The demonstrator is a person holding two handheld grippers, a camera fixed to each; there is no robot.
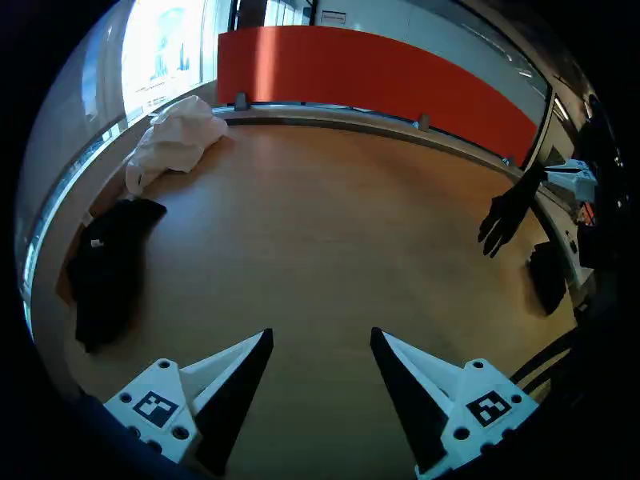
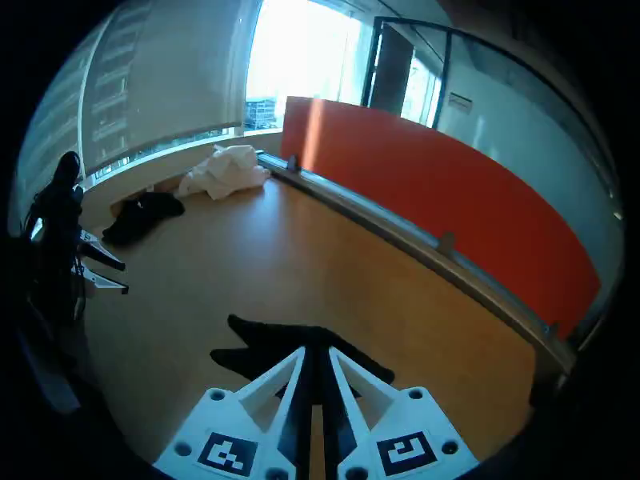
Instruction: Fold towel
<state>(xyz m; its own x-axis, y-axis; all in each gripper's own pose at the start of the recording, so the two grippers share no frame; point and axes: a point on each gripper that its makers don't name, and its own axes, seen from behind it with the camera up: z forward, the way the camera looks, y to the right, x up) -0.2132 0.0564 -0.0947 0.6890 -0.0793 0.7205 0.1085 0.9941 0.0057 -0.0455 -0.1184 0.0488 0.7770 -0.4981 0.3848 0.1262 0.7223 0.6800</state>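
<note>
Left gripper view: the left tongs (image 1: 321,332) are held spread over the tabletop (image 1: 320,224). A black towel (image 2: 264,340) is pinched by the right tongs (image 2: 318,352). The wall sign (image 2: 460,102) cannot be read.

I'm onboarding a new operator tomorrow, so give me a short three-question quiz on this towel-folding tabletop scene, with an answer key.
1. True or false: the left gripper is open above a bare stretch of the wooden table.
2. Multiple choice: the crumpled white towel lies (A) between the left gripper's fingers, (B) in a far corner of the table beside the window, (C) draped over the orange panel.
3. Fill in: the right gripper is ____ on the small black cloth.
Key: 1 true; 2 B; 3 shut.
</note>
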